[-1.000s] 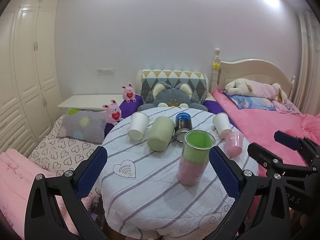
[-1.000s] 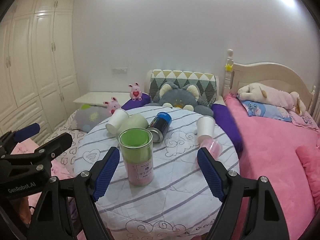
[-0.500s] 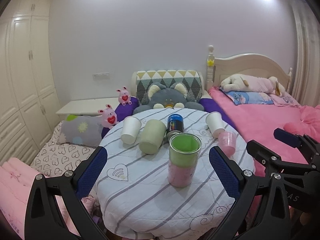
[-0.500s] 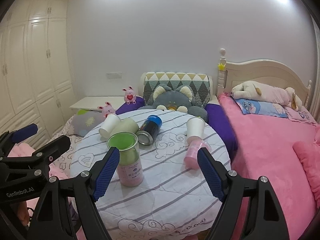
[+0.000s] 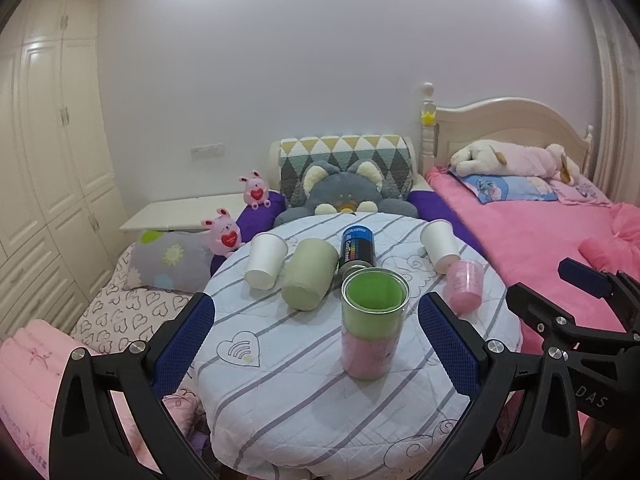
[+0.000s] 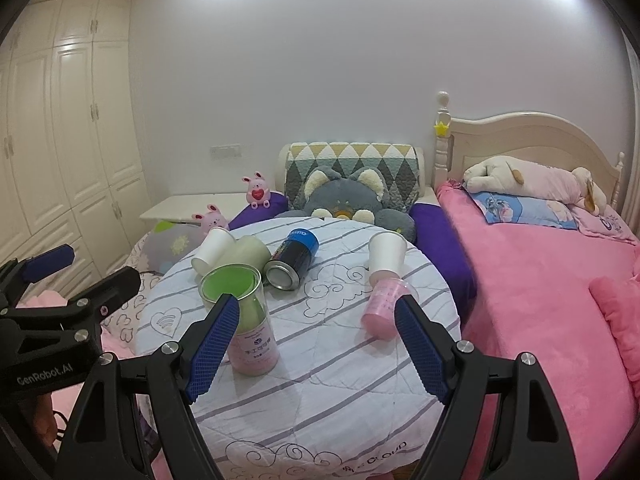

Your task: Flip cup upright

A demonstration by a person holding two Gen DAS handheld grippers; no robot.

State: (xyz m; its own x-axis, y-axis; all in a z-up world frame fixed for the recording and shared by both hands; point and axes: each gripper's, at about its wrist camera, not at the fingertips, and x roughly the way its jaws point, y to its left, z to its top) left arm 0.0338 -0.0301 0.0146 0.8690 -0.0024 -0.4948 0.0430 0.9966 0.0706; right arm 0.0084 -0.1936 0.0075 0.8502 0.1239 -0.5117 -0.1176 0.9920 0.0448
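Nearest the cameras, both tools hung short of the round desk, each with its blue pads spread wide and nothing between them: the left hand-held gripper and the right hand-held gripper looked poised to choose a target, not to carry one. Just beyond them stood the clear canister, upright with green and pink filling, so it likely needed no correction. To the right lay the pink cup on its side near the desk's right edge, mouth pointing away; this seemed the most probable thing to be righted, since the right gripper's spread roughly framed it. Just behind it a white paper cup sat mouth-down. Toward the middle the dark spray can lay tipped, and at the left the pale green cup and a second white cup leaned side by side. Farthest off, the grey plush cat rested against the patterned cushion.
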